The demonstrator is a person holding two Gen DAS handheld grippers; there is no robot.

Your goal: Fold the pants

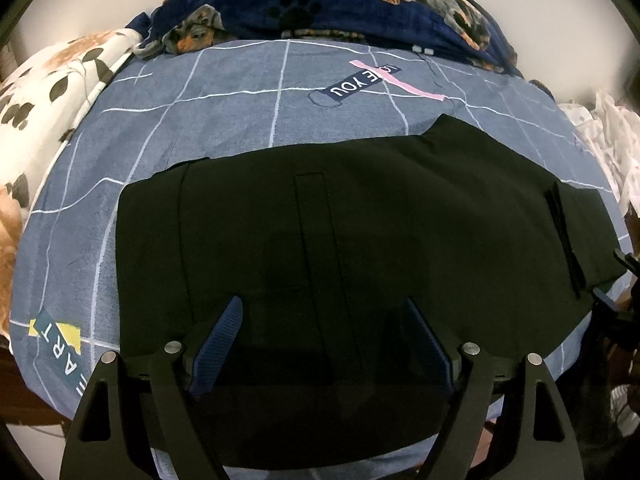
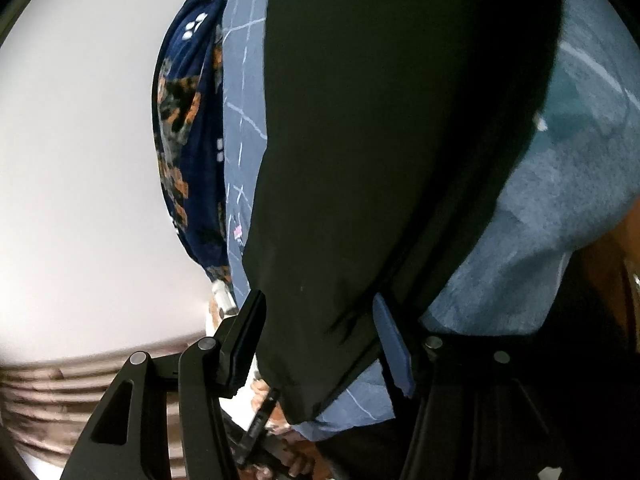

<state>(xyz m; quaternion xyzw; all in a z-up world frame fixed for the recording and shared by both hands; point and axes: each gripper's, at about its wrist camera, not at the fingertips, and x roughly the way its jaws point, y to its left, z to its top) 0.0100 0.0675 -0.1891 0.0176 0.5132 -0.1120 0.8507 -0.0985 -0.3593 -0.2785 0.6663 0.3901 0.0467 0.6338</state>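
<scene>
Left wrist view, L to R: white floral quilt (image 1: 44, 120) at bed edge; blue grid-print bedsheet (image 1: 160, 128) w/ "ART" patch (image 1: 60, 338) near lower left and "LOVE YOU" print (image 1: 366, 82) farther back; navy dog-print blanket (image 1: 320, 4) bunched along far side; white patterned fabric (image 1: 612, 148) at right edge. Black pants (image 1: 340, 232) lie flat on the sheet in a compact folded block, spanning centre to right, a pocket welt visible near mid-panel. Left claw (image 1: 322, 306) hovers over the near portion of the pants, jaws spread wide, blue pads (image 1: 218, 348) apart w/ nothing between them; contact w/ cloth cannot be told.

Right wrist view, L to R: pale wall (image 2: 80, 160); dog-print blanket (image 2: 184, 120); strip of grid sheet (image 2: 240, 100); pants (image 2: 400, 120) filling centre; more sheet (image 2: 560, 200) at right. Right claw (image 2: 318, 300) straddles the near corner of the pants: cloth runs between the two fingers, blue pad (image 2: 394, 344) on right side, dark finger on left. Jaws stand apart w/ gap visible beside the fabric, not pinching it.
</scene>
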